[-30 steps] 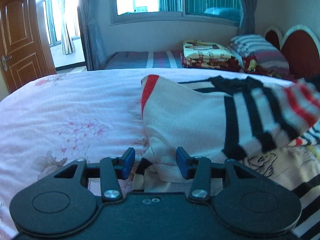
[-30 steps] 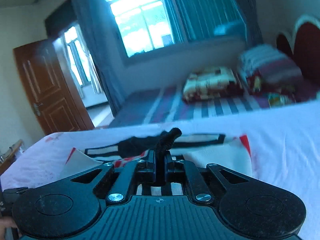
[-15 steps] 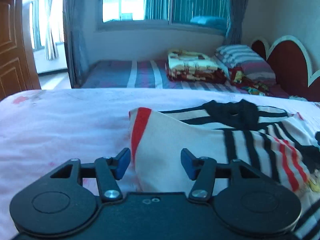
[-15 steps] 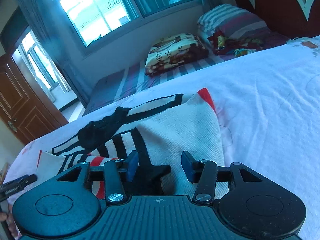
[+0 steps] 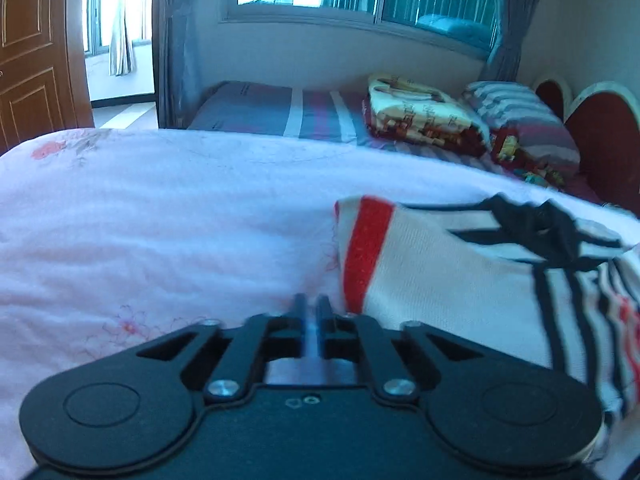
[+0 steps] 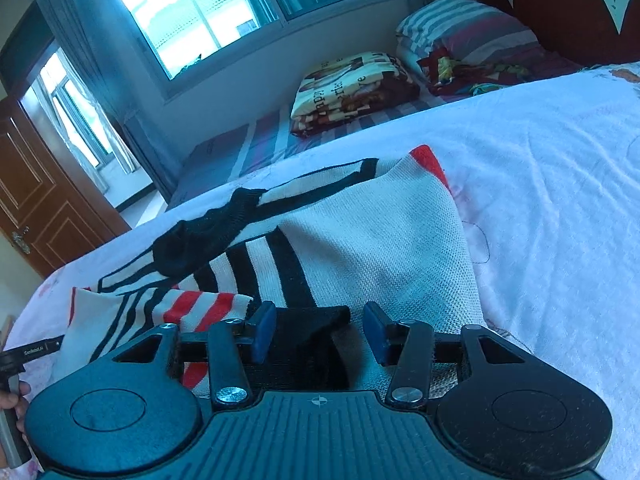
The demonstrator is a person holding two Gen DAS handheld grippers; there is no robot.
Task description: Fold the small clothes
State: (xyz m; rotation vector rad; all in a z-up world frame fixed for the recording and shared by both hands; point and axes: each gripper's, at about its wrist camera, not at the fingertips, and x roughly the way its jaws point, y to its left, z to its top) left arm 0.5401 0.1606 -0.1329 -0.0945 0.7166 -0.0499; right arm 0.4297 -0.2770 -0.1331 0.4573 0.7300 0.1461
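A small cream knit sweater (image 5: 452,280) with black and red stripes lies folded on the pink floral bedspread (image 5: 160,220). In the left wrist view it sits to the right of my left gripper (image 5: 311,308), which is shut and empty just left of the sweater's red-striped edge. In the right wrist view the sweater (image 6: 360,248) lies ahead, its black cuff (image 6: 308,336) resting between the fingers of my right gripper (image 6: 318,334), which is open. The left gripper's tip (image 6: 24,354) shows at the far left edge.
A second bed with a striped sheet (image 5: 280,108) stands behind, holding a folded blanket (image 5: 420,112) and a striped pillow (image 5: 524,120). A red headboard (image 5: 600,140) is at right, a wooden door (image 5: 36,48) at left.
My left gripper has shut and moved left off the sweater's edge. My right gripper, which held the black cuff a second ago, has opened and the sleeve now lies on the sweater.
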